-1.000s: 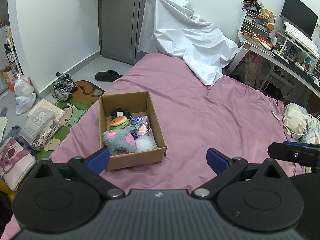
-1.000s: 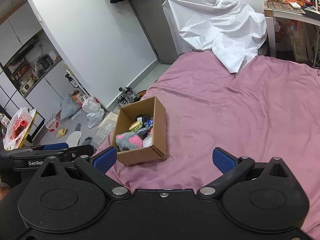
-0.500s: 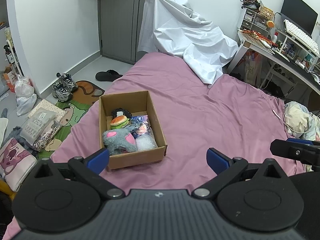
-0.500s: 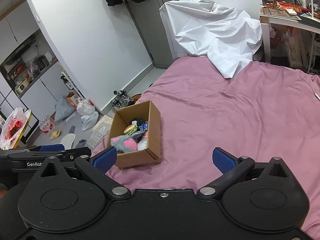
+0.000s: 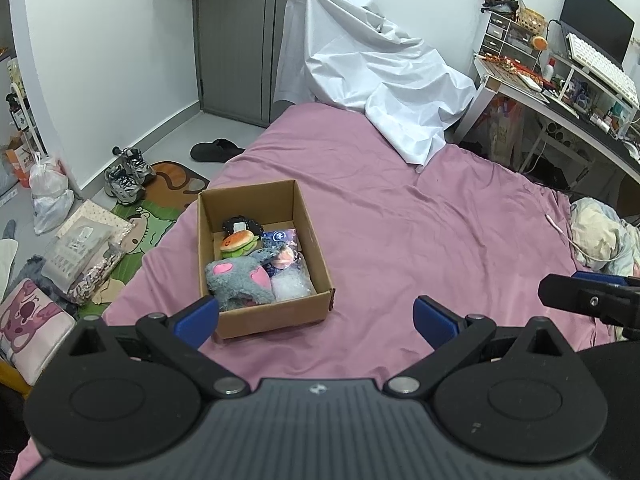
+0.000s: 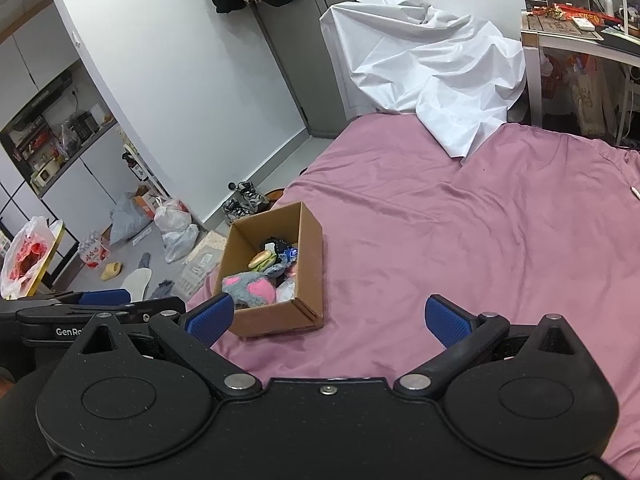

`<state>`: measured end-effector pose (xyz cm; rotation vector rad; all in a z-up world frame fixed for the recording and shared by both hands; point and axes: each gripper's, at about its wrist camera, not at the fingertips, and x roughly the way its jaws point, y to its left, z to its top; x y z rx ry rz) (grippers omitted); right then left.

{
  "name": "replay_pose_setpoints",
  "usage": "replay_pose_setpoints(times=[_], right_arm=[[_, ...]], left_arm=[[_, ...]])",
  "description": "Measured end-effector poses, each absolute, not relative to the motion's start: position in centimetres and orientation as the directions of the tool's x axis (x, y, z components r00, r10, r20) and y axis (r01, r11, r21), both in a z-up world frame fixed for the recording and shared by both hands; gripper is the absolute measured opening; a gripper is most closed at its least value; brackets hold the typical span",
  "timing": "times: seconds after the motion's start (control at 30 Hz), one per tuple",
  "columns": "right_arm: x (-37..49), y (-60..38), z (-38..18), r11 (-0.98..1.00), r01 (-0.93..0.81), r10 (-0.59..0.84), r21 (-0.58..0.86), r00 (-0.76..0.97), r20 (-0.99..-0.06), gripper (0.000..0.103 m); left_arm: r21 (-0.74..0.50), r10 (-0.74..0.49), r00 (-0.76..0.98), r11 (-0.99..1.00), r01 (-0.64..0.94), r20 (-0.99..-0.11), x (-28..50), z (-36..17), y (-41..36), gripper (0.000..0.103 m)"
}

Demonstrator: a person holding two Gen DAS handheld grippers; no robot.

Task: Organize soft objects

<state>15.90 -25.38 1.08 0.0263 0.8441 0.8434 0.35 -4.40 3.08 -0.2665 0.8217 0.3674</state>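
Left wrist view shows you the cardboard box (image 5: pixel 264 256) sitting on the pink bedsheet (image 5: pixel 400 232), near the bed's left edge, its top open. Inside, a grey plush toy (image 5: pixel 240 280) with pink patches fills the near end, a burger-shaped plush (image 5: pixel 238 240) lies behind it, and a dark round item sits at the far end, too small to identify. Clear crinkled packets lie along the box's right side. A white sheet (image 5: pixel 380 80) is draped at the head of the bed.

Your left claw (image 5: pixel 316 316) hangs above the sheet just short of the box, its blue pads spread wide with nothing between them. Your right claw (image 6: pixel 328 316) hovers to the right of the box, also spread wide and empty. In the right wrist view the box (image 6: pixel 276 276) lies just ahead of the left pad, and the other claw pokes in at the left edge.
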Motion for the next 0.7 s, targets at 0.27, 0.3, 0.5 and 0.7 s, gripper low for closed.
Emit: replay_pose_setpoints(times=[0.27,0.3,0.5,0.7], right_arm=[[15.92,-25.43,1.03,0.685,-0.645,0.667,0.339,0.368,-0.648,0.103],[15.96,-25.5,1.02,0.685,-0.643,0.668,0.342,0.367,-0.647,0.103],[16.06,-25.5,0.96,0.682,-0.64,0.674,0.353,0.364,-0.643,0.103],[16.39,-25.85,0.73,0.679,-0.64,0.678,0.358,0.361,-0.64,0.103]], left_arm=[[-0.091,0.212,0.621,0.903,-0.419,-0.755,0.51,3.05,-4.51,0.102],[-0.089,0.212,0.621,0.904,-0.417,-0.754,0.54,3.05,-4.54,0.102],[-0.083,0.217,0.622,0.906,-0.415,-0.752,0.53,3.06,-4.73,0.102],[-0.083,0.215,0.621,0.906,-0.415,-0.754,0.54,3.11,-4.7,0.102]])
